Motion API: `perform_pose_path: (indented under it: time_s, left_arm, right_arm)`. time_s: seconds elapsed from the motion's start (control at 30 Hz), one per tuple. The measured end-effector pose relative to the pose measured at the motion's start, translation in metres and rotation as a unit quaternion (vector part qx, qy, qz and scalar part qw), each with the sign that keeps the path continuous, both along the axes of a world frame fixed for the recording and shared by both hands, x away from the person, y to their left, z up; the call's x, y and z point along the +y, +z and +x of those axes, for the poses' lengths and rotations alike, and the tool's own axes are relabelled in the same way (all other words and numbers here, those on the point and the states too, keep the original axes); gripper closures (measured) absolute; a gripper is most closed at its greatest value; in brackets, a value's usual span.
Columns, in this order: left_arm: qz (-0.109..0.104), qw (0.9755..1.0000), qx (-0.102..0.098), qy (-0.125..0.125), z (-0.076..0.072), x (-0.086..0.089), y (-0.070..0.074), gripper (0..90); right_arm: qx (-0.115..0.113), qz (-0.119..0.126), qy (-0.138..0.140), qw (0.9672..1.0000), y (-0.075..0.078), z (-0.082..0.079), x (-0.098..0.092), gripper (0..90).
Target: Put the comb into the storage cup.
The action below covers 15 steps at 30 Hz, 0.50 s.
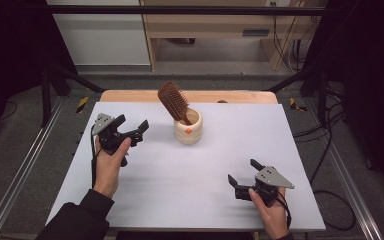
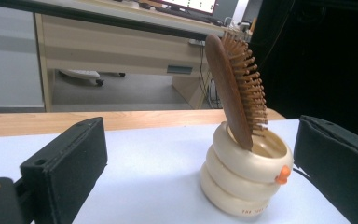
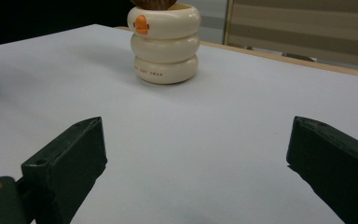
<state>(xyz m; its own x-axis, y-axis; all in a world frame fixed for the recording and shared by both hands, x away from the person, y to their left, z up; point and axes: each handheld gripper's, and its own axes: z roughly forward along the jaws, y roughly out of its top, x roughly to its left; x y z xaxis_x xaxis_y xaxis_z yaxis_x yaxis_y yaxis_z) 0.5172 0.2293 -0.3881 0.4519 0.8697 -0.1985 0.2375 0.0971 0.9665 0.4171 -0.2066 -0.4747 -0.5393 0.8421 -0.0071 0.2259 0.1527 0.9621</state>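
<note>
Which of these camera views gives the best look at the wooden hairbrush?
The left gripper view: the hairbrush stands close, side-on, with back and bristles clear, handle down in the cream cup. The high view shows it small, leaning. The right gripper view catches just a brown sliver above the cup's rim.

Hairbrush (image 3: 153, 3) cut by top edge; handle hidden inside cup (image 1: 188, 131)

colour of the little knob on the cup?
Orange knob on the cream ribbed cup; right gripper view shows it best.
</note>
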Motion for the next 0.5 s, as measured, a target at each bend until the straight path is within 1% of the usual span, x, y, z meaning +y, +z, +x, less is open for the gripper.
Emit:
perform_pose_path:
  time_s: [0.1,0.27,0.33,0.5]
  left_arm:
    - [0.005,1.0000,-0.005,-0.003,-0.005,0.001,0.001,2.3]
    - [-0.009,0.9999,-0.008,-0.001,-0.011,0.007,0.000,2.4]
    - [-0.013,0.9999,-0.010,0.002,-0.015,0.010,-0.002,2.4]
    - [-0.012,0.9998,-0.013,0.009,-0.026,0.015,-0.011,2.3]
  right_arm:
    - [-0.001,0.000,0.000,1.0000,0.000,0.000,0.000,4.8]
    - [-0.002,0.001,-0.002,1.0000,0.001,-0.001,0.000,4.8]
    - [-0.001,0.001,-0.003,1.0000,0.001,-0.001,-0.001,4.8]
    - [0.000,0.001,-0.002,1.0000,0.001,-0.001,0.000,4.8]
